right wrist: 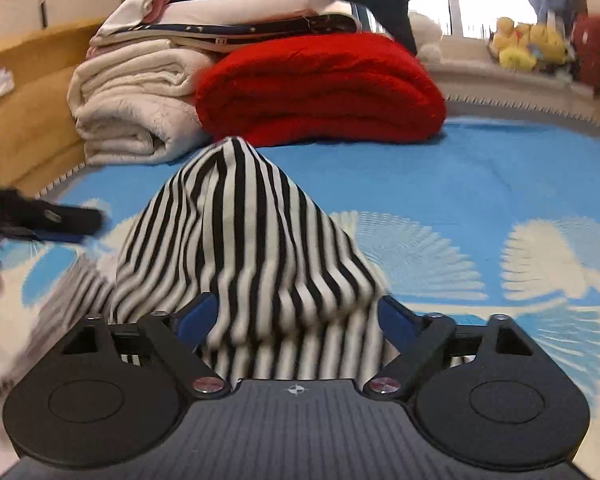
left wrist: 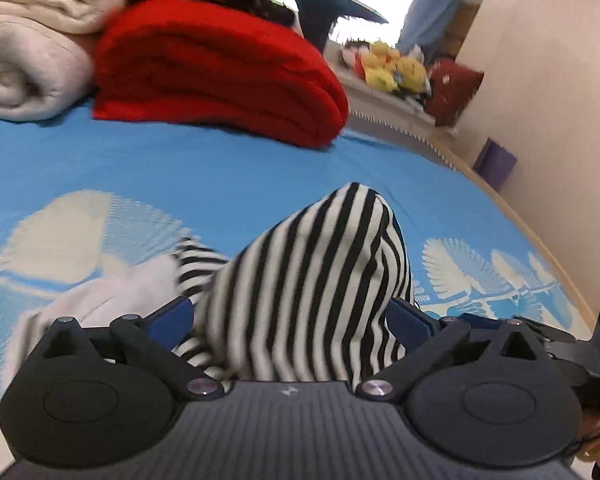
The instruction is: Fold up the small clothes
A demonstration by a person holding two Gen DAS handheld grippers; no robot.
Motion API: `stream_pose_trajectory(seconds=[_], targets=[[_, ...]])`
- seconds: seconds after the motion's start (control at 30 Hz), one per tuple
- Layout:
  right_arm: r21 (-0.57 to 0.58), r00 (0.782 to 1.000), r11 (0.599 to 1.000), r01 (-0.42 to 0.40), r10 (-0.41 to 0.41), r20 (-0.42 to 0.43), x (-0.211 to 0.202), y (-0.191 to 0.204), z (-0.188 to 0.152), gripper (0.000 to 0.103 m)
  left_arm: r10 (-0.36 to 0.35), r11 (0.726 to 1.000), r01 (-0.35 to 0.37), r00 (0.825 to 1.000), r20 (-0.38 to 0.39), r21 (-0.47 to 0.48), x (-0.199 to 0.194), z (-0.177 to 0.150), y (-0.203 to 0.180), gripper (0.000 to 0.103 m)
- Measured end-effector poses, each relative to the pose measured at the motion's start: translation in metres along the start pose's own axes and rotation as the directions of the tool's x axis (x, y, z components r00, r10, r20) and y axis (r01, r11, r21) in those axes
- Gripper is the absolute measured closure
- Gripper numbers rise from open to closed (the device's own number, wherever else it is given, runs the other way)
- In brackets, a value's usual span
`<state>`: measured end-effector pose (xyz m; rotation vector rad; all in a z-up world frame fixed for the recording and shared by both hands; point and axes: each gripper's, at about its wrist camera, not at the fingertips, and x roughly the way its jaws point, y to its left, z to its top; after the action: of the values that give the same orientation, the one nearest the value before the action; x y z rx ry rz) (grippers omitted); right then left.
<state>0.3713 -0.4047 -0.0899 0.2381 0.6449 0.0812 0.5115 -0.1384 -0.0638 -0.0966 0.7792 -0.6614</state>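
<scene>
On the bed [right wrist: 480,168], the striped garment [right wrist: 240,248] stood peaked between both grippers. The left gripper [left wrist: 292,316] and right gripper [right wrist: 296,316] were spread, pinching nothing: a fold looked just released. Next called for regrasping an edge.

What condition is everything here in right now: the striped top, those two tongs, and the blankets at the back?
Striped garment: bunched into a peak between both pairs of tongs, not folded flat.
Left tongs: open, pads apart either side of the cloth.
Right tongs: open, cloth between the pads.
Red blanket: folded, lying on the blue bedspread.
Cream blankets: folded, stacked.
</scene>
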Motion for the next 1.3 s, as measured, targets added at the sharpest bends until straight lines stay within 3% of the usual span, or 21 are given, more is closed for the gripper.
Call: stream_pose_trajectory(seconds=[0.03, 0.07, 0.1, 0.13, 0.17, 0.27, 0.37, 0.47, 0.57, 0.6, 0.63, 0.73, 0.8, 0.87, 0.93, 0.97, 1.07, 1.13, 1.2, 1.23, 1.3], targets=[[0.021, 0.999, 0.999, -0.027, 0.027, -0.026, 0.011, 0.0, 0.004, 0.014, 0.01, 1.0, -0.01, 0.999, -0.031, 0.009, 0.014, 0.003, -0.003, 0.001], [0.031, 0.998, 0.999, -0.037, 0.039, -0.045, 0.019, 0.001, 0.006, 0.019, 0.027, 0.999, -0.026, 0.998, -0.058, 0.023, 0.029, 0.004, -0.005, 0.021], [0.025, 0.996, 0.999, -0.034, 0.036, -0.081, 0.033, 0.002, 0.01, 0.067, 0.04, 0.998, -0.037, 0.996, -0.082, 0.047, 0.044, 0.007, -0.008, 0.053], [0.016, 0.994, 1.0, -0.016, 0.017, -0.11, 0.043, 0.004, 0.013, 0.097, 0.022, 0.998, -0.014, 0.993, -0.118, 0.068, 0.051, 0.008, -0.007, 0.097], [0.011, 0.996, 1.0, 0.018, -0.017, -0.086, 0.042, 0.006, 0.019, 0.102, 0.015, 0.999, -0.009, 0.991, -0.13, 0.051, 0.055, 0.011, -0.006, 0.101], [-0.025, 0.997, 0.999, 0.024, -0.022, 0.075, 0.009, 0.018, 0.039, 0.102, 0.007, 0.997, -0.005, 1.0, -0.018, 0.071, 0.025, 0.029, -0.012, 0.101], [-0.063, 0.981, 0.998, -0.019, 0.031, 0.191, -0.045, 0.034, 0.054, 0.102, -0.073, 0.995, 0.069, 0.995, 0.061, 0.07, -0.02, 0.041, -0.019, 0.101], [-0.097, 0.973, 0.991, -0.097, 0.115, 0.2, -0.102, 0.049, 0.041, 0.102, -0.107, 0.986, 0.094, 0.99, 0.088, 0.139, -0.068, 0.023, -0.027, 0.101], [-0.15, 0.976, 0.976, -0.156, 0.175, 0.128, -0.134, 0.066, -0.006, 0.102, -0.091, 0.973, 0.084, 0.996, 0.023, 0.213, -0.092, -0.022, -0.026, 0.097], [-0.162, 0.981, 0.972, -0.168, 0.181, 0.069, -0.134, 0.072, -0.028, 0.102, -0.066, 0.97, 0.069, 0.998, -0.019, 0.232, -0.091, -0.043, -0.023, 0.096], [-0.175, 0.984, 0.97, -0.172, 0.177, 0.017, -0.128, 0.078, -0.047, 0.102, -0.036, 0.968, 0.05, 0.998, -0.059, 0.244, -0.087, -0.063, -0.019, 0.087], [-0.271, 0.975, 0.95, -0.158, 0.106, -0.197, -0.089, 0.087, -0.109, 0.099, 0.1, 0.959, -0.04, 0.974, -0.205, 0.281, -0.06, -0.125, -0.001, 0.047], [-0.349, 0.96, 0.928, -0.131, 0.032, -0.277, -0.076, 0.089, -0.125, 0.094, 0.141, 0.96, -0.087, 0.972, -0.189, 0.267, -0.061, -0.142, 0.012, 0.035], [-0.332, 0.966, 0.933, -0.14, 0.055, -0.253, -0.088, 0.083, -0.116, 0.079, 0.115, 0.975, -0.087, 0.986, -0.124, 0.206, -0.079, -0.137, 0.021, 0.018], [-0.26, 0.981, 0.956, -0.136, 0.093, -0.169, -0.105, 0.074, -0.094, 0.037, 0.077, 0.988, -0.075, 0.997, -0.011, 0.135, -0.101, -0.121, 0.031, 0.012], [-0.226, 0.989, 0.967, -0.122, 0.1, -0.108, -0.113, 0.069, -0.082, 0.033, 0.065, 0.993, -0.069, 0.997, 0.041, 0.097, -0.111, -0.112, 0.034, 0.011], [-0.228, 0.992, 0.969, -0.097, 0.112, 0.053, -0.117, 0.068, -0.056, 0.036, -0.001, 1.0, 0.0, 0.985, 0.17, 0.004, -0.121, -0.082, 0.029, 0.011], [-0.282, 0.992, 0.955, -0.097, 0.116, 0.051, -0.104, 0.074, -0.055, 0.043, -0.072, 0.997, 0.067, 0.98, 0.184, 0.033, -0.114, -0.069, 0.006, 0.011], [-0.332, 0.995, 0.938, -0.099, 0.104, -0.002, -0.081, 0.076, -0.068, 0.044, -0.112, 0.987, 0.096, 0.987, 0.119, 0.132, -0.088, -0.074, -0.019, 0.01], [-0.368, 0.998, 0.927, -0.069, 0.062, -0.032, -0.068, 0.076, -0.077, 0.044, -0.089, 0.976, 0.073, 0.994, 0.07, 0.203, -0.069, -0.084, -0.03, 0.01], [-0.437, 0.994, 0.899, 0.02, -0.064, -0.085, -0.035, 0.069, -0.099, 0.043, 0.032, 0.944, -0.033, 0.999, 0.009, 0.329, -0.034, -0.114, -0.039, 0.01]])
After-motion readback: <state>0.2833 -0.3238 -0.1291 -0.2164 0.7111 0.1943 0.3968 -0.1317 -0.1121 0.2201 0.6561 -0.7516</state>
